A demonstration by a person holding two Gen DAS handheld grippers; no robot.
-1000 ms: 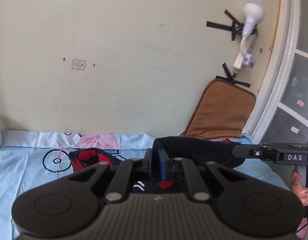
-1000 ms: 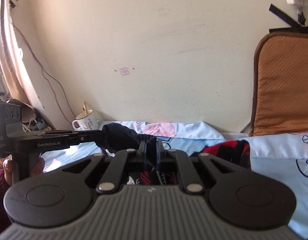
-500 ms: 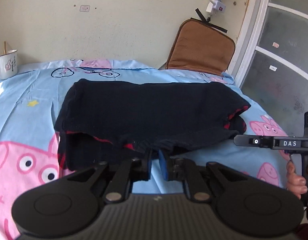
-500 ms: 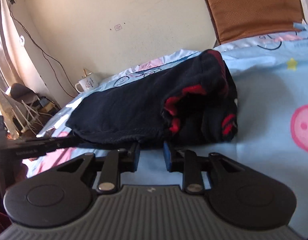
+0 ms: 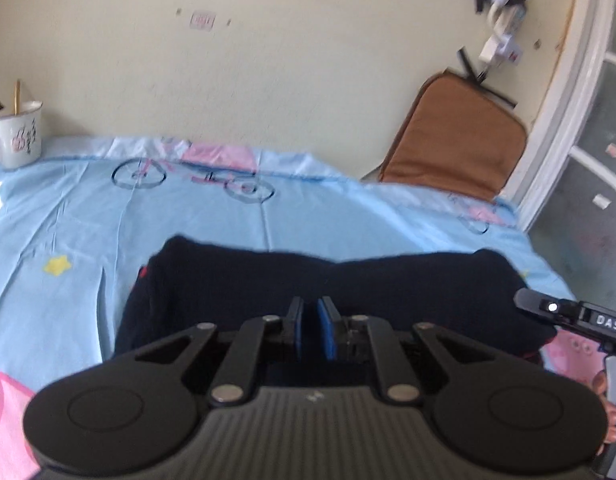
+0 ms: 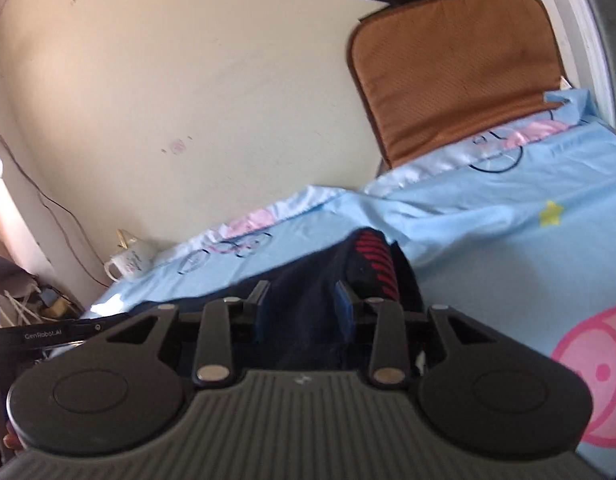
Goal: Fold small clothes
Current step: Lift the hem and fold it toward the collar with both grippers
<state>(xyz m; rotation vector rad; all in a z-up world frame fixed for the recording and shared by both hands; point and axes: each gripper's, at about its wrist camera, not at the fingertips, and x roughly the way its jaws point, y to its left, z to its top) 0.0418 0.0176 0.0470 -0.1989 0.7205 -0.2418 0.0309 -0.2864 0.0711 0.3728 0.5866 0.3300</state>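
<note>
Dark navy garment (image 5: 339, 292) with red trim lies folded on the light blue cartoon bedsheet (image 5: 108, 216); left gripper (image 5: 311, 328) fingers sit nearly together just over its near edge, probably gripping nothing, and right gripper (image 6: 304, 312) fingers stand wide apart over the cloth. Next fold wants both grippers pinching matching corners evenly, lifting low. White mug (image 5: 18, 140) and brown cushion (image 6: 451, 64) sit by the cream wall (image 5: 268, 60).

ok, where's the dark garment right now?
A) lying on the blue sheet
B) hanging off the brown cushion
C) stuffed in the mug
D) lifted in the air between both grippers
A: the dark garment lies folded on the blue sheet, with no jaws closed on it.
</note>
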